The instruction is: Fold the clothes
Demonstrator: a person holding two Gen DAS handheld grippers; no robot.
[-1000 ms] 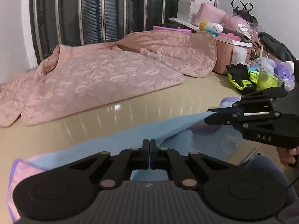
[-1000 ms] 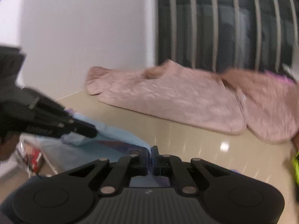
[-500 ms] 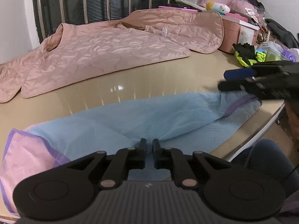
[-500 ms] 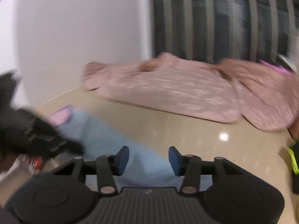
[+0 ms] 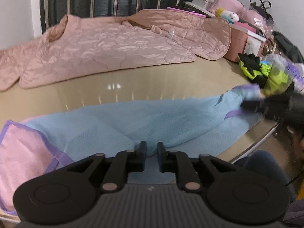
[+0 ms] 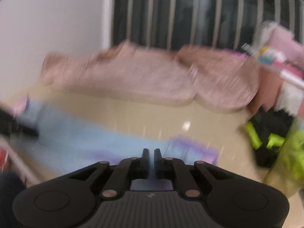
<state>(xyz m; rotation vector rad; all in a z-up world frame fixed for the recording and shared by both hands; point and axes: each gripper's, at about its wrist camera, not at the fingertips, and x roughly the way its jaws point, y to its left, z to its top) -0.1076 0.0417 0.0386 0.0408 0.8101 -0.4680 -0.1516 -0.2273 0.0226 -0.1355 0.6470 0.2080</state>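
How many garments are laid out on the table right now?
2. A light blue mesh garment with purple trim lies along the near edge; a pink quilted jacket is spread at the far side by the barred window. The clutter at the right end may hide more.

black left gripper (image 5: 150, 153), blue pads (image 5: 142, 164), brass-coloured rivets

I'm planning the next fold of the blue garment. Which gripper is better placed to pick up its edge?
Probably the left gripper: its fingers stand slightly apart right at the near edge of the blue garment, in sharp view. The right gripper sits over the purple-trimmed end, but its view is blurred with motion.
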